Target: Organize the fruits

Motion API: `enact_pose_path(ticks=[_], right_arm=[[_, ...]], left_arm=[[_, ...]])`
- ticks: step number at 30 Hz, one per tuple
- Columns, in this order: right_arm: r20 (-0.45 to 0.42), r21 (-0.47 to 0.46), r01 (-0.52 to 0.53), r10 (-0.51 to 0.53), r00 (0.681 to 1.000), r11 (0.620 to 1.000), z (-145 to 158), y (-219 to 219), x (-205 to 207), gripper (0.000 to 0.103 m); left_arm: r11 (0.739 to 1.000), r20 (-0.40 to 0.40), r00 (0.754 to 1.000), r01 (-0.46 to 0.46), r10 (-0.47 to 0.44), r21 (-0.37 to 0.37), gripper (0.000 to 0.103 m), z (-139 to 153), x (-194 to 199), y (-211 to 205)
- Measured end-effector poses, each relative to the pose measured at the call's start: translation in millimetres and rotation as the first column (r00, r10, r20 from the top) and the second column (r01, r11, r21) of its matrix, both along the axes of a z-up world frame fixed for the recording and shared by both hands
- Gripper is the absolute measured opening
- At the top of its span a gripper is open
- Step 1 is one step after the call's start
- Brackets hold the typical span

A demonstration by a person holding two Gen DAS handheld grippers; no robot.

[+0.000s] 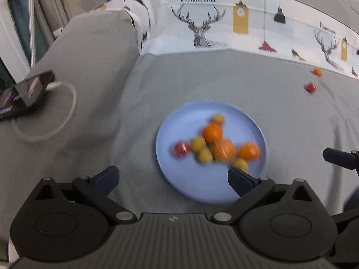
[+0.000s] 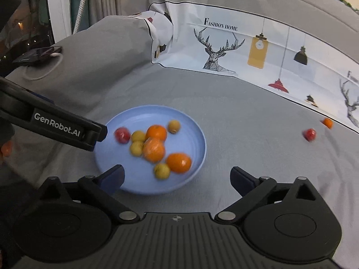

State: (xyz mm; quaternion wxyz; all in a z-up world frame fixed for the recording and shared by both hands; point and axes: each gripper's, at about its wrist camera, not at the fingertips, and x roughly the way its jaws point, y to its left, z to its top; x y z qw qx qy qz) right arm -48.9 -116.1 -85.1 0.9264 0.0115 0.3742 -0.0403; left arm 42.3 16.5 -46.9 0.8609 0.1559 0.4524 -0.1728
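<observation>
A blue plate (image 1: 190,179) (image 2: 190,139) lies on the grey bedsheet with several fruits on it: three oranges (image 1: 224,149) (image 2: 154,149), several small yellow fruits (image 1: 198,144) (image 2: 162,170) and a red one (image 1: 181,149) (image 2: 122,135). Farther right on the sheet lie a loose red fruit (image 1: 310,87) (image 2: 309,134) and a loose small orange (image 1: 317,72) (image 2: 328,122). My left gripper (image 1: 172,174) hangs open over the plate's near left rim, holding nothing. My right gripper (image 2: 177,172) is open and holds nothing at the plate's near right rim. Both views are motion-blurred.
A phone (image 1: 33,87) with a looped white cable (image 1: 67,112) rests on the raised grey bedding at the left. A deer-print white bedcover (image 1: 202,29) (image 2: 219,49) borders the far side. Curtains (image 1: 44,11) hang at the far left.
</observation>
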Motion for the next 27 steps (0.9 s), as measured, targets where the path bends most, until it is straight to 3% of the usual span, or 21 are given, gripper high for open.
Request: enact_pose_path(ticks=[3,13,27], right_arm=[[0.0,-0.029,0.027,-0.027,1.0,0.999,13,11,-24,0.102],[0.1,-0.076,0.081,-0.074,0.992,0.994,41,34,-91,0.102],[0.17,-0.083,0.096,-0.081,0.982,0.992,56,40,-125,0.102]], left_arm=[[1.0,-0.027,1.0,0.007,-0.008,-0.014,0.103,9,-20,8],[1.0,0.037,0.999,-0.003,0.003,0.011,0.103,33,-82,25],[1.0,0.086,0.996,0.013,-0.014,0.012,0.103,45,-114,26]])
